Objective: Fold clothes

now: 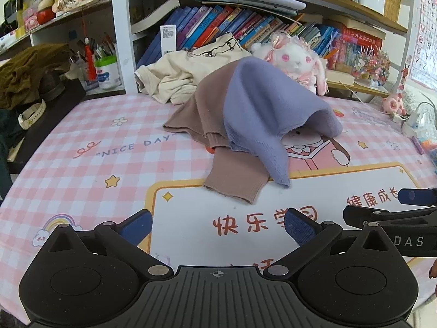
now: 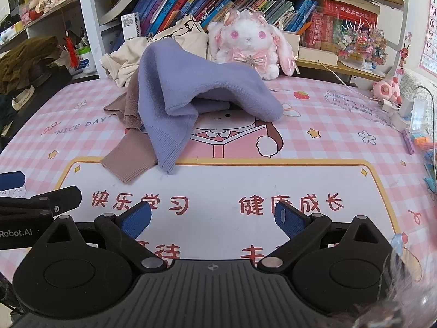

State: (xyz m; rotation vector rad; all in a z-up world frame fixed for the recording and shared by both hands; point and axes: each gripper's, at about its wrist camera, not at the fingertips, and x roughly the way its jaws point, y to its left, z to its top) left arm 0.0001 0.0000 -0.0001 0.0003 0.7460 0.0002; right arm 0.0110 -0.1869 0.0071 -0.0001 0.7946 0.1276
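Left wrist view: we list the left gripper (image 1: pixel 218 225), jaws spread wide and empty, held low over the mat (image 1: pixel 82 142); the sweater (image 1: pixel 245 120), mauve on one half and lilac on the other, heaped unfolded mid-mat ahead of us with one mauve cuff (image 1: pixel 235 188) trailing nearest; a cream garment (image 1: pixel 174 79) bunched behind it against the books; a plush rabbit (image 1: pixel 295 60) at the back; the right gripper's arm entering at the right edge. Right wrist view: we list the right gripper (image 2: pixel 213 218), jaws likewise apart with nothing between them, well short of the sweater (image 2: pixel 191 87); the lilac sleeve (image 2: pixel 169 147) draped forward beside the cuff (image 2: pixel 128 166); the left gripper's fingers showing at the left edge. Step in hand, as we judge it: reaching for the heap. To do it well, we would take the two shoulders or hem corners rather than the loose sleeves, pinch a single layer each, then lift and spread the sweater flat on the mat before any fold.
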